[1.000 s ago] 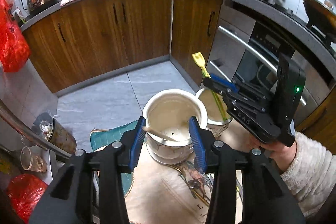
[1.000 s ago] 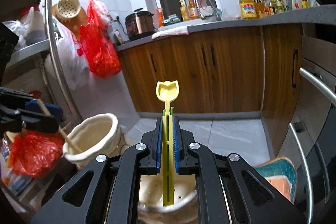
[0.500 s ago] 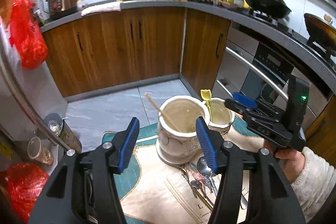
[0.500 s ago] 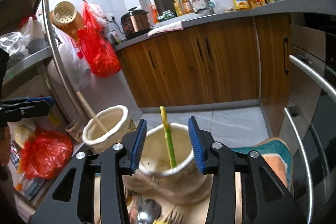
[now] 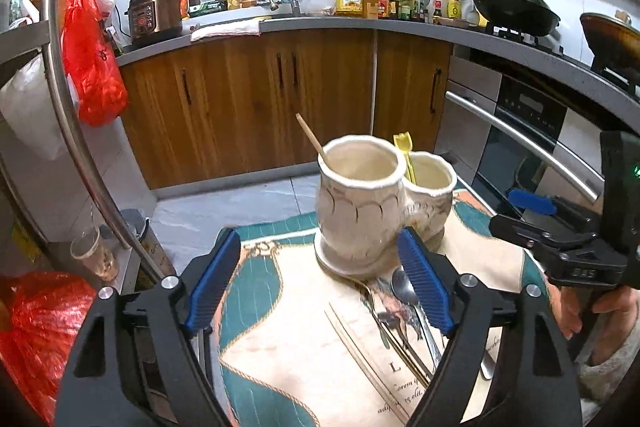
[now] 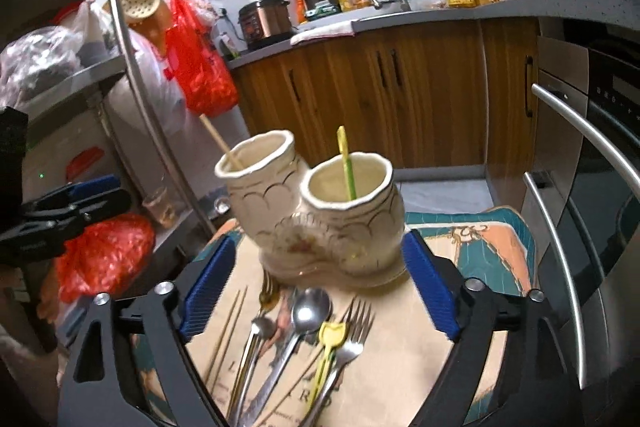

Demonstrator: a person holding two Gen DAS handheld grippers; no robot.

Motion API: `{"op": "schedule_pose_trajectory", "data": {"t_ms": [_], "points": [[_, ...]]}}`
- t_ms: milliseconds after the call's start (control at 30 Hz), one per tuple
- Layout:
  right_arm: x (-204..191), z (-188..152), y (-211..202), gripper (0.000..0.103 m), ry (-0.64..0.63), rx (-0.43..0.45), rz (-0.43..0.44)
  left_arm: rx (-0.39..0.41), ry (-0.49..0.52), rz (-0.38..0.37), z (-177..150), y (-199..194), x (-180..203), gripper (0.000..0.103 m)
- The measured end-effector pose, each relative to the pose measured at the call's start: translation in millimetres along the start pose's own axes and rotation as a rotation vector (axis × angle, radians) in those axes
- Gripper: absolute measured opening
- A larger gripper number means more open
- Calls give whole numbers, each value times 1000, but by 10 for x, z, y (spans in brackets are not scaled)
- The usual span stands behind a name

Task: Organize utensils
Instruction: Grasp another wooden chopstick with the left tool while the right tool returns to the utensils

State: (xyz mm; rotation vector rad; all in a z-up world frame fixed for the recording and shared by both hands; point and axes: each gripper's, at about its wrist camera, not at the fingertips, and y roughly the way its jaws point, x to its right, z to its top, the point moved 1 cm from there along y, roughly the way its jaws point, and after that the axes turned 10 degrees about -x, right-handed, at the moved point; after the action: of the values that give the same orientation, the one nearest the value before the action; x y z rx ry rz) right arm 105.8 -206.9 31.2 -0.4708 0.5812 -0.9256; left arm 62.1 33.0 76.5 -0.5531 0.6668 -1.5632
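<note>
Both grippers have backed off from the twin-cup holder [image 6: 320, 219] since a second ago. Right gripper [image 6: 320, 291], then clamped on the yellow-green utensil [image 6: 347, 167], now gapes empty; utensil stands in the right cup. Left gripper [image 5: 320, 283] still spread wide, nothing held; chopstick [image 5: 314, 139] leans in the left cup.

Left wrist cam: sits behind the left gripper [image 5: 320, 287], looks fwd and slightly down, close range, holder [image 5: 360, 203] dead ahead, right gripper [image 5: 556, 227] at frame right. Right wrist cam: behind the right gripper [image 6: 316, 287], aimed fwd/down, close range, slightly further right. Shared: holder [image 6: 320, 219], mat [image 6: 480, 239], cabinets [image 5: 248, 99], counter [image 6: 420, 15]. Left gripper [image 6: 60, 211] visible at right cam's left edge.
</note>
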Motion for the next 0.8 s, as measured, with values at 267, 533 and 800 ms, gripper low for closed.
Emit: {"op": "schedule_pose_trajectory", "data": {"t_ms": [267, 533, 800], "points": [[-14, -119, 28, 98, -24, 10, -54, 14, -26, 10, -318, 168, 46, 94], [125, -257, 140, 98, -55, -8, -109, -39, -79, 6, -502, 441, -124, 97], [277, -333, 290, 98, -51, -83, -119, -140, -122, 33, -663, 729, -346, 97]]}}
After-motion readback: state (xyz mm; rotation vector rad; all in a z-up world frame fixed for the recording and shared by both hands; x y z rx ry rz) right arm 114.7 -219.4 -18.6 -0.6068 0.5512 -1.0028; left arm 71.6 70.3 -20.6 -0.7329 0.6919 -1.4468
